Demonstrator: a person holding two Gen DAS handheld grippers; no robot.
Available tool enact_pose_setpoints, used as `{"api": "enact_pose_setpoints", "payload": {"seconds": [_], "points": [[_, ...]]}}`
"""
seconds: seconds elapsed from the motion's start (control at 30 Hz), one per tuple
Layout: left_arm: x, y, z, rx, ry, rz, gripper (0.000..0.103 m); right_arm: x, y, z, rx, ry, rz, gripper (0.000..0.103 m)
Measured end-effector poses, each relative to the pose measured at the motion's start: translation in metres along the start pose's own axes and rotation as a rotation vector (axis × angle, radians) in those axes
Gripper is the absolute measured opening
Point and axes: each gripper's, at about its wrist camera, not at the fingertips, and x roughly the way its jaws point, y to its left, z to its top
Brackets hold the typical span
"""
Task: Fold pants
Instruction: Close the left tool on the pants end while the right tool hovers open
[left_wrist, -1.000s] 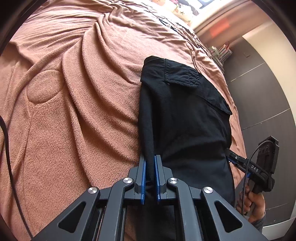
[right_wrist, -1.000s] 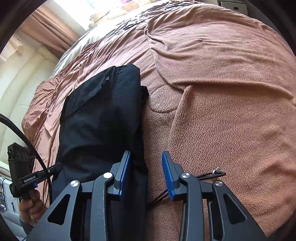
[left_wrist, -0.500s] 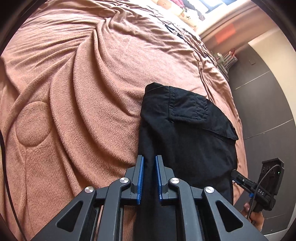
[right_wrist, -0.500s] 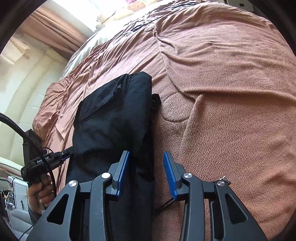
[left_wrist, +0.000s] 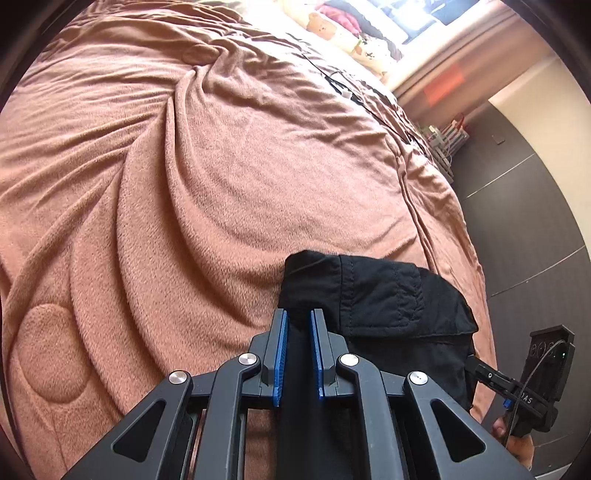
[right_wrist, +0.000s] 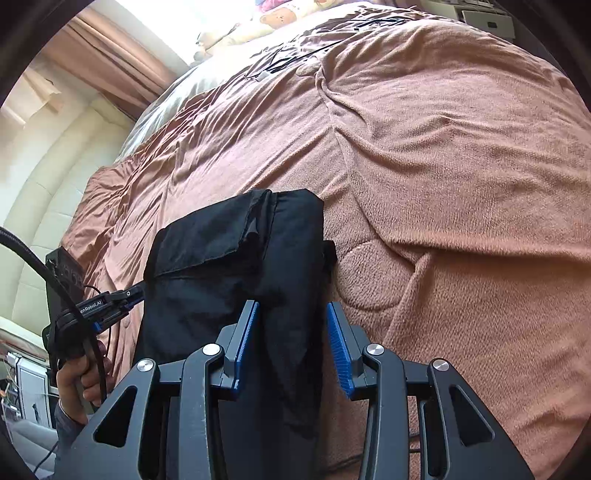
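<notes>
Black pants (left_wrist: 373, 299) with a flap pocket lie folded on a brown blanket, and also show in the right wrist view (right_wrist: 236, 258). My left gripper (left_wrist: 298, 319) has its blue pads close together with the pants' left edge between them. My right gripper (right_wrist: 291, 314) is open, its jaws straddling the pants' right edge without pinching it. Each gripper shows in the other's view: the right one (left_wrist: 491, 376) at the pants' right edge, the left one (right_wrist: 122, 297) at their left edge.
The brown blanket (left_wrist: 184, 184) covers the whole bed, with creases and quilted circles. Black cables (left_wrist: 347, 92) and pillows lie at the far end by the window. Dark flooring (left_wrist: 524, 192) runs along the bed's right side.
Both grippers have pulled back toward me along the pants, so the pants look shorter and nearer. The left pads have parted a little. The right gripper stayed open.
</notes>
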Motion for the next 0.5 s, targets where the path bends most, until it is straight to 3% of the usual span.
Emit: {"api": "enact_pose_setpoints", "payload": {"seconds": [0.17,0.3,0.43,0.5], "points": [[-0.006,-0.008,0.006,0.028,-0.035,-0.003,0.012,0.005,-0.003,0.002,0.005,-0.01,-0.04,0.035],[-0.02,-0.028,0.006,0.106,-0.072,0.007,0.012,0.006,-0.003,-0.002,0.0,-0.012,-0.063,0.035],[-0.01,-0.047,-0.002,0.168,-0.029,-0.018,0.012,0.006,-0.007,-0.001,0.024,-0.005,-0.039,0.035],[0.004,-0.053,-0.008,0.208,0.013,0.011,0.013,0.006,-0.007,0.0,0.034,-0.002,-0.03,0.035]]}}
